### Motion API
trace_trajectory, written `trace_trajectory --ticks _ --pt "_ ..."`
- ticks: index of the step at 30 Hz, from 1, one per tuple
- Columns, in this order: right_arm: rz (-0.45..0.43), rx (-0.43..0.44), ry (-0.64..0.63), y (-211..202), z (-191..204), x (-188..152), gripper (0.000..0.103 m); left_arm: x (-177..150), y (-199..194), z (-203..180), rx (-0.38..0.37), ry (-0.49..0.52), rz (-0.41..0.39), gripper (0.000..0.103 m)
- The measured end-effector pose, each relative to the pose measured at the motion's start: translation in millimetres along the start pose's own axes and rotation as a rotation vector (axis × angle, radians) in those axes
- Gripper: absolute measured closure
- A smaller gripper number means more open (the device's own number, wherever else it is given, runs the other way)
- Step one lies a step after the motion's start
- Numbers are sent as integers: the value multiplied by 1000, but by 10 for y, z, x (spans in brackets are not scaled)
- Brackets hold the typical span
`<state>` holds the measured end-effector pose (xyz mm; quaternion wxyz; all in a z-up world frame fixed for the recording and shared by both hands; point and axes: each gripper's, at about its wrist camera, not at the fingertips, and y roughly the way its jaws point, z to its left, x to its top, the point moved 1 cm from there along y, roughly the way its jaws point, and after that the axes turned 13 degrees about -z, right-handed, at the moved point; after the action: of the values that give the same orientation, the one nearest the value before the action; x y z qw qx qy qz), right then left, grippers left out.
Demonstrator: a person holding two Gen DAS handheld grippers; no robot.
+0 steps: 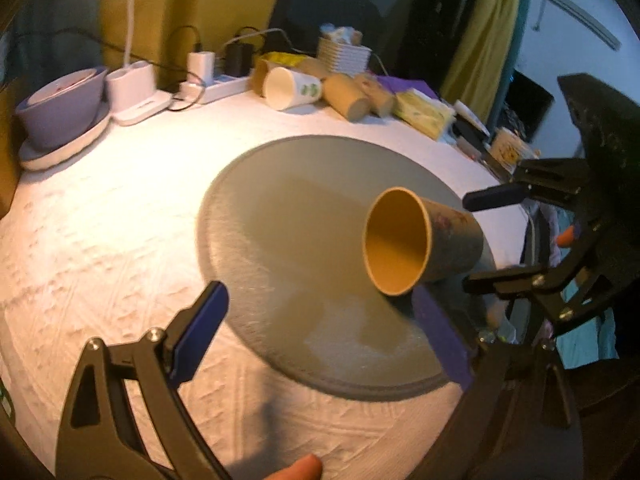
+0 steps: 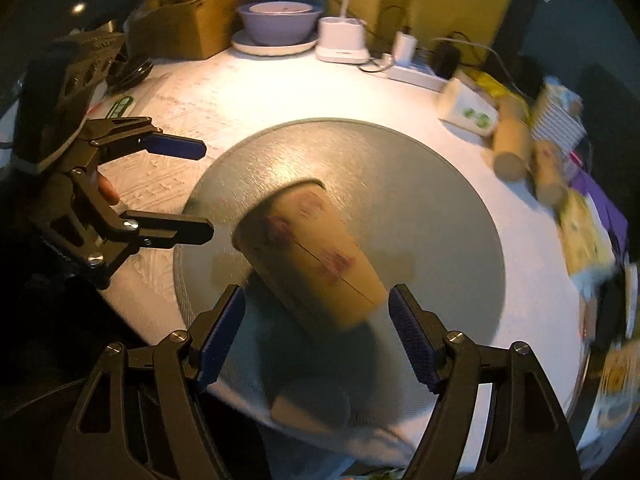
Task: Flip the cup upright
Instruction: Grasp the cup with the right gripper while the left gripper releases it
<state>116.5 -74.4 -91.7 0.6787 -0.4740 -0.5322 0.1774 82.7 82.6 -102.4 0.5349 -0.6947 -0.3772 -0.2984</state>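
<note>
A brown paper cup with a faded red print lies tilted on its side over the round grey mat, its open mouth toward the left wrist camera. In the right wrist view the cup lies just ahead of my right gripper, whose jaws stand wide open on either side of the cup's narrow base end, not touching it. My left gripper is open and empty, left of the cup. The right gripper shows at the right of the left wrist view, the left gripper at the left of the right wrist view.
The mat lies on a white textured tablecloth. At the back stand a purple bowl, a white charger, a power strip, several paper cups lying down and stacked plates. A cardboard box is at back left.
</note>
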Motion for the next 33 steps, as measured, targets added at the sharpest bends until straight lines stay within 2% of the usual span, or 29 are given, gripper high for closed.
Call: trace_trajectory --ticks 15,25,33 --pt "178 -37 -175 545 29 298 26 -2 12 245 -47 -95 -35 9" --pt "271 -46 -210 816 -6 404 26 5 44 354 -77 -129 -25 9" --pt "310 -35 -235 1004 -30 428 26 4 60 383 -80 -136 -13 9"
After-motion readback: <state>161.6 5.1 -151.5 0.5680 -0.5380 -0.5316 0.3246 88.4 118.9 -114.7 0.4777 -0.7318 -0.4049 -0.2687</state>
